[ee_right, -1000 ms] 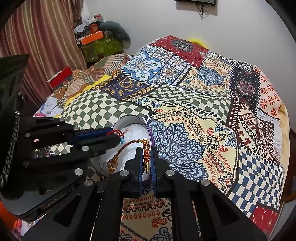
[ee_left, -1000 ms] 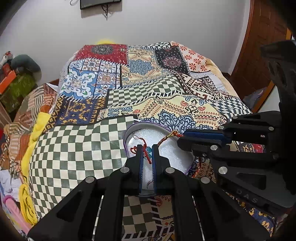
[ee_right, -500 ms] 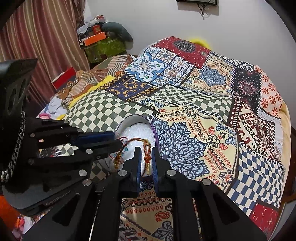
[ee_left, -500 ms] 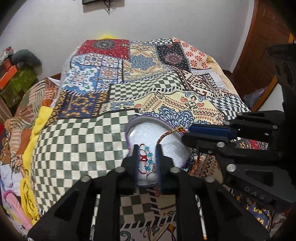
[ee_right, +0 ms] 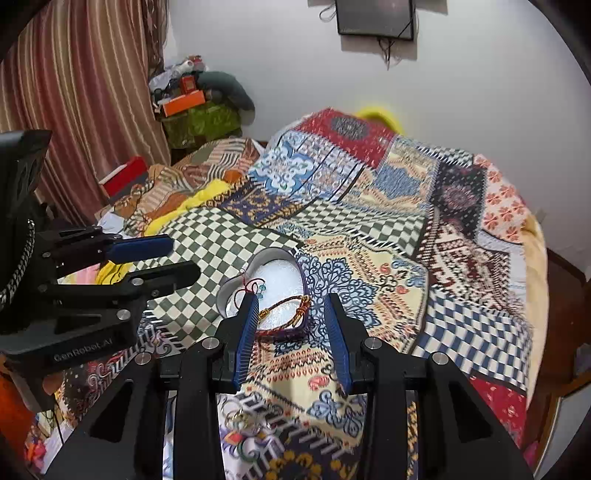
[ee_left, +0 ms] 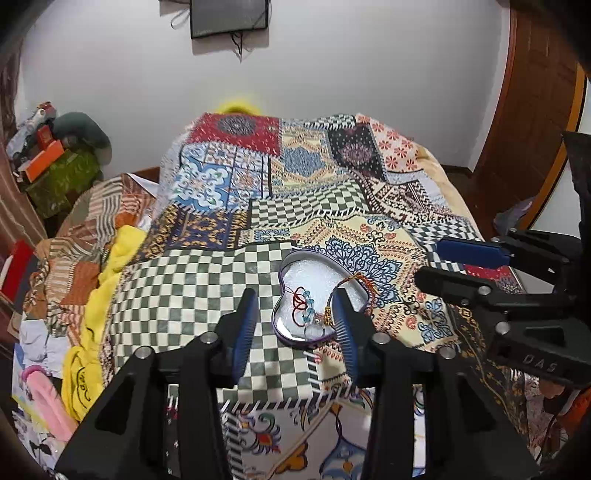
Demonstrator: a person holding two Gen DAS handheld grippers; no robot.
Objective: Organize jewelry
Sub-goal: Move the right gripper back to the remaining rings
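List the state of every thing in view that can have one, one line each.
Heart-shaped box: open, no lid on it, lying on the bedspread.
Red cord bracelet: lying inside the box, released.
Braided bracelet: inside the box, one end draped over its rim.
Left gripper: jaws opening, nothing between them.
Right gripper: jaws opening, nothing held.
Wall screen: dark.

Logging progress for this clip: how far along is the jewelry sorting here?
Done: a red cord bracelet with blue beads and a braided maroon-gold bracelet lie in the heart-shaped tin, the braided one partly draped over its rim. In hand: nothing; left gripper and right gripper are opening, empty. Left: loose rings and trinkets on the bedspread.
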